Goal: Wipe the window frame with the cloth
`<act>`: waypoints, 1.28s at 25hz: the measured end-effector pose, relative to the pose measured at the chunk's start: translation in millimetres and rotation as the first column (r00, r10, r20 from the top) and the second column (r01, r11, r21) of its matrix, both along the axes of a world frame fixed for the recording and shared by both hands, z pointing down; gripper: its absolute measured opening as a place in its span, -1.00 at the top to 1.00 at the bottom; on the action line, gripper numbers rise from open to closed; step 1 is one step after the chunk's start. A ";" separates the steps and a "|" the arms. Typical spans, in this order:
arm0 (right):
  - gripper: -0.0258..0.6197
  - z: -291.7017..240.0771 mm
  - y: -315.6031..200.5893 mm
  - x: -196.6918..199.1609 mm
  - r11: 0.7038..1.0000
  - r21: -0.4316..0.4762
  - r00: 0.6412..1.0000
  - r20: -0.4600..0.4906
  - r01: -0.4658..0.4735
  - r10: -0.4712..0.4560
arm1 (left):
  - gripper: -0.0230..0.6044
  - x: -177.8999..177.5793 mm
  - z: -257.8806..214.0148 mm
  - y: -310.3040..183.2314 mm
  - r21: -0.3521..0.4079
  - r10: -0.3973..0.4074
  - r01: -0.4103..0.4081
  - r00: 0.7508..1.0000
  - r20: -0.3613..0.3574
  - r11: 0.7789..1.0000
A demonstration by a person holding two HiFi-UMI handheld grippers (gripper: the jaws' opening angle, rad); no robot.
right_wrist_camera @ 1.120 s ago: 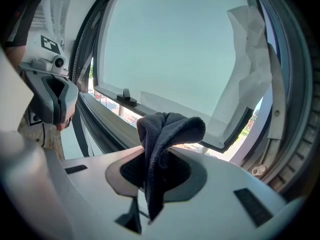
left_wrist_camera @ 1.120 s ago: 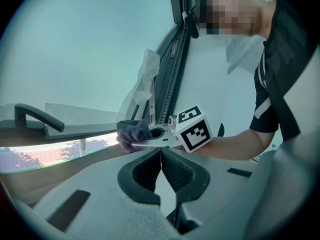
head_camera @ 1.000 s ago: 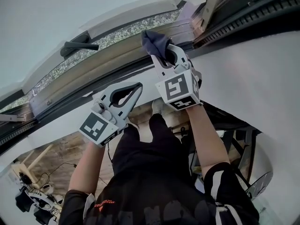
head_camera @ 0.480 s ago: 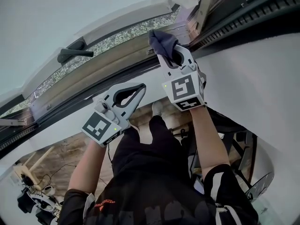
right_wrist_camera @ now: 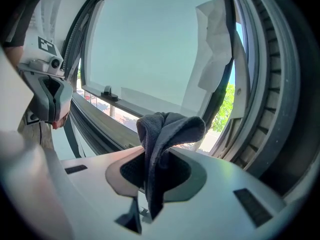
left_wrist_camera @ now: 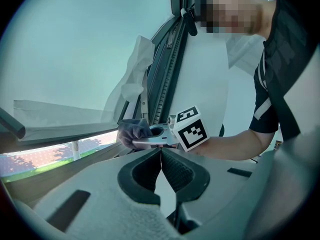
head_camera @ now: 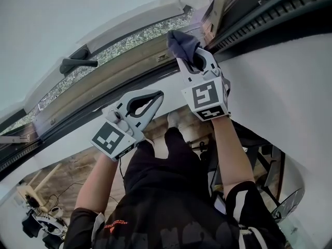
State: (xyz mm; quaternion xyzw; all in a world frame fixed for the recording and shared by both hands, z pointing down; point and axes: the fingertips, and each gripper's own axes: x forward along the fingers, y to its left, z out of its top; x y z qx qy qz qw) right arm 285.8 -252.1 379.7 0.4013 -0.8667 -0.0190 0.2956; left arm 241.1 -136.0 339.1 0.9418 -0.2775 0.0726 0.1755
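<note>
Right gripper view shows cloth (right_wrist_camera: 170,126) pinched in the right hand-held gripper (right_wrist_camera: 153,159).

In the head view a dark lever handle (head_camera: 78,65) lies at 10 o'clock, beside a strip of speckled gravel (head_camera: 129,42) seen through the glass. A black shirt (head_camera: 161,211) fills 6 o'clock, with one white shoe (head_camera: 174,119) near centre. Wooden floor (head_camera: 62,173) and a clutter of cables (head_camera: 41,222) sit at 8 o'clock. In the right gripper view, white plastic film (right_wrist_camera: 215,39) hangs at 1 o'clock and green foliage (right_wrist_camera: 227,109) shows at 3 o'clock
</note>
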 end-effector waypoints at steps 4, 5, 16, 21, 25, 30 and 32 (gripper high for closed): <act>0.72 -0.2 -0.5 0.3 1.000 -0.001 1.000 -0.006 -0.003 0.003 | 0.86 -0.1 -2.7 -1.4 -0.004 -0.005 0.005 1.000 -0.003 1.000; 0.72 -0.5 -0.9 0.1 1.000 -0.001 1.000 -0.005 -0.006 0.006 | 0.86 -1.5 -2.9 -1.8 0.000 -0.006 0.006 1.000 0.002 1.000; 0.73 -20.3 19.1 -25.6 0.999 0.035 0.996 0.081 -0.025 0.022 | 0.86 -46.5 -11.2 14.1 0.017 -0.087 0.088 0.996 -0.015 0.996; 0.73 -47.8 51.6 -92.7 0.993 0.090 0.989 0.119 0.081 -0.091 | 0.86 -94.9 -18.0 34.6 0.019 -0.166 0.167 0.985 -0.039 0.986; 0.73 -61.2 88.2 -167.1 0.967 0.137 0.969 0.089 0.216 -0.230 | 0.86 -151.8 -21.7 60.3 0.030 -0.255 0.256 0.966 -0.046 0.966; 0.73 -65.2 142.0 -265.6 0.902 0.164 0.912 0.032 0.400 -0.410 | 0.86 -233.3 -25.0 99.1 0.041 -0.389 0.391 0.920 -0.046 0.920; 0.73 -67.5 166.2 -304.9 0.866 0.181 0.878 0.023 0.467 -0.478 | 0.86 -266.8 -25.8 116.3 0.051 -0.446 0.447 0.894 -0.042 0.893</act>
